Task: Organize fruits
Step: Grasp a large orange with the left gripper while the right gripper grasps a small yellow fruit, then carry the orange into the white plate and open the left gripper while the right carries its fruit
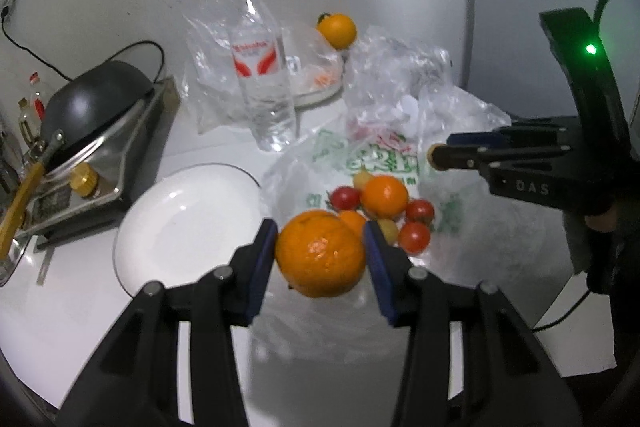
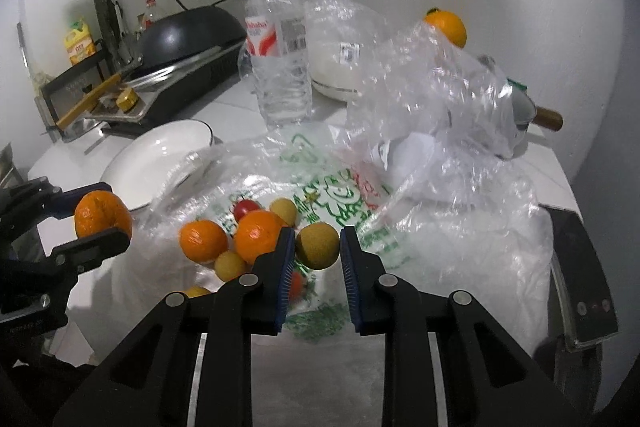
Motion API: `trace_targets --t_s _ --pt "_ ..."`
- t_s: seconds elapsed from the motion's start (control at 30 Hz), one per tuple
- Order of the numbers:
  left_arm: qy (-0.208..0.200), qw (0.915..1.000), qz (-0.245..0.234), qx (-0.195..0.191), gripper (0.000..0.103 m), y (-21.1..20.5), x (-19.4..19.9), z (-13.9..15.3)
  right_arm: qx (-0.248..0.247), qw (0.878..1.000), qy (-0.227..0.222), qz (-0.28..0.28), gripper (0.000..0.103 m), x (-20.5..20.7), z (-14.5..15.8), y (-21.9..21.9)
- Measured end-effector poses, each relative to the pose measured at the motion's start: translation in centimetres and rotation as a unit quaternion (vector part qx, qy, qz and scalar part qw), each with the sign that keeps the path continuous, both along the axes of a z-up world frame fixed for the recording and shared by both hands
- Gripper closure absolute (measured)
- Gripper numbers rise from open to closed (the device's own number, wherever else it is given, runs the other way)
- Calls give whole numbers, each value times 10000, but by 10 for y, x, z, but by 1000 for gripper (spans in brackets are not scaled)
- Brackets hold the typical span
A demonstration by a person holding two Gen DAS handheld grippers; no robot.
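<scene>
Orange [image 1: 320,253] clamped by left gripper [image 1: 320,245], yellow-green fruit [image 2: 317,245] pinched in right gripper [image 2: 316,247], right view only

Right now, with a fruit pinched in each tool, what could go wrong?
1. The round orange mandarin in the left tool is held only at its sides, so it might slip out.
2. The small yellow-green round fruit in the right tool could be bruised.
3. The crinkly clear plastic bags crowd close and could snag a tool.

Water bottle [image 1: 262,67] beside black wok [image 1: 92,107] (inverted).
</scene>
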State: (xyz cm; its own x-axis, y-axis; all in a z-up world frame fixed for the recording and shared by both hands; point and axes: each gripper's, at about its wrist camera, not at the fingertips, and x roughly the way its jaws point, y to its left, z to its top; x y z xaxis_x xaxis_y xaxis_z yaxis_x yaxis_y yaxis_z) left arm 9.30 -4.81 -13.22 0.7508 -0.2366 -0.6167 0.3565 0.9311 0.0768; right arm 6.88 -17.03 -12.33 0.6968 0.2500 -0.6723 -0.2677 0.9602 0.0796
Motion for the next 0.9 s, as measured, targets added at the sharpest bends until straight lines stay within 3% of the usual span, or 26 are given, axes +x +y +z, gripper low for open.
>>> trace_targets --t_s 0.9 --pt "-250 9979 488 -347 58 84 3 6 -241 9990 -254 263 78 3 35 80"
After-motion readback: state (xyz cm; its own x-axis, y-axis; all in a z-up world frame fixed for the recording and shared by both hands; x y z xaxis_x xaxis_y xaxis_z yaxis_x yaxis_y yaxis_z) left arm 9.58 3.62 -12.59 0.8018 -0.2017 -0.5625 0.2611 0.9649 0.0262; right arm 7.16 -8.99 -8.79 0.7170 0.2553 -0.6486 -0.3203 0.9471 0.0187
